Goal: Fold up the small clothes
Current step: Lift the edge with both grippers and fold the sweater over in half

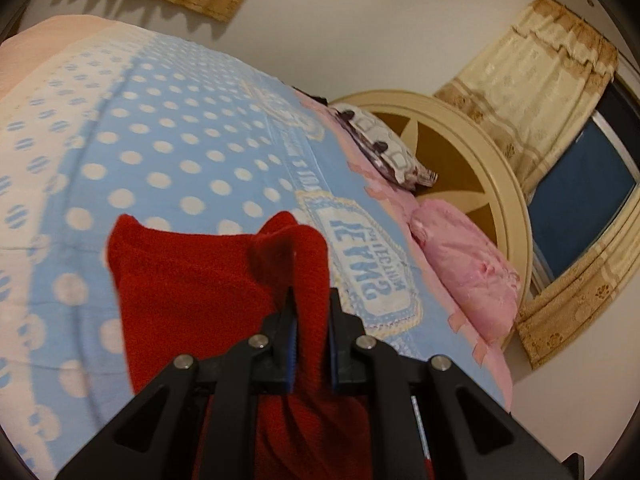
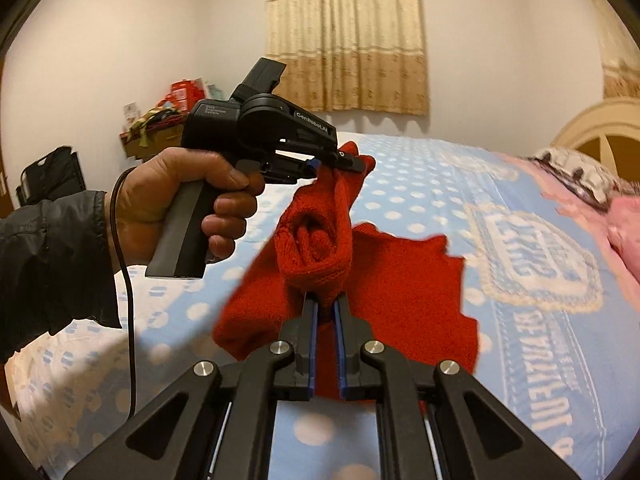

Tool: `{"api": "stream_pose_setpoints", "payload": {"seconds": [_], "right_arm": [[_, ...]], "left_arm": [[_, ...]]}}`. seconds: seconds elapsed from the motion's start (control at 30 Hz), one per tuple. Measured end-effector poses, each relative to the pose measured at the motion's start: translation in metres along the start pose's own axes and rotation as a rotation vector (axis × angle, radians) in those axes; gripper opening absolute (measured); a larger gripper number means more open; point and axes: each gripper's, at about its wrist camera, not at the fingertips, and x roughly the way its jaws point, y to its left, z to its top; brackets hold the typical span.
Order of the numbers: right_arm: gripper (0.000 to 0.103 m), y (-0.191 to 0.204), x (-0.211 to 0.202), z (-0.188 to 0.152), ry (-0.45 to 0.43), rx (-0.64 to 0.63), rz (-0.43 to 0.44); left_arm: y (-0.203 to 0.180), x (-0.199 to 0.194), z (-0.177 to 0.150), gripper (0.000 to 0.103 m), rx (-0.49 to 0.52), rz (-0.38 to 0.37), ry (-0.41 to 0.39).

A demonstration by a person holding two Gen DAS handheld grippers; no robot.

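Note:
A small red knitted garment [image 1: 192,288] hangs above the bed, held by both grippers. My left gripper [image 1: 311,300] is shut on a bunched edge of it; red knit fills the gap between the fingers. In the right wrist view my right gripper [image 2: 326,304] is shut on another bunched edge of the red garment [image 2: 404,280]. The left gripper [image 2: 344,160], held in a hand, shows there too, pinching the far end. The rest of the garment droops below toward the blanket.
The bed carries a blue blanket with white dots [image 1: 180,152], also in the right wrist view [image 2: 420,184]. A pink pillow [image 1: 468,264] and a patterned pillow [image 1: 384,148] lie against the cream headboard [image 1: 492,168]. Curtains [image 2: 344,36] hang behind; boxes [image 2: 160,124] stand at the left wall.

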Motion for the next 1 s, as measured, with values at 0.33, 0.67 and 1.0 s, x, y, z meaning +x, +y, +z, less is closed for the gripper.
{"api": "stream_pose_setpoints", "payload": {"seconds": [0.33,0.67,1.0], "right_arm": [[0.004,-0.058,0.0,-0.034,0.107,0.18,-0.022],[0.002,-0.096,0.006,-0.07,0.208,0.328,-0.013],[0.084,-0.117,-0.018,-0.056,0.125,0.409,-0.033]], "left_arm": [[-0.036,0.067,-0.018,0.012,0.089,0.047,0.117],[-0.074,0.102,-0.052,0.013,0.341,0.167,0.207],[-0.115,0.048,-0.057,0.069,0.501,0.202,0.061]]}}
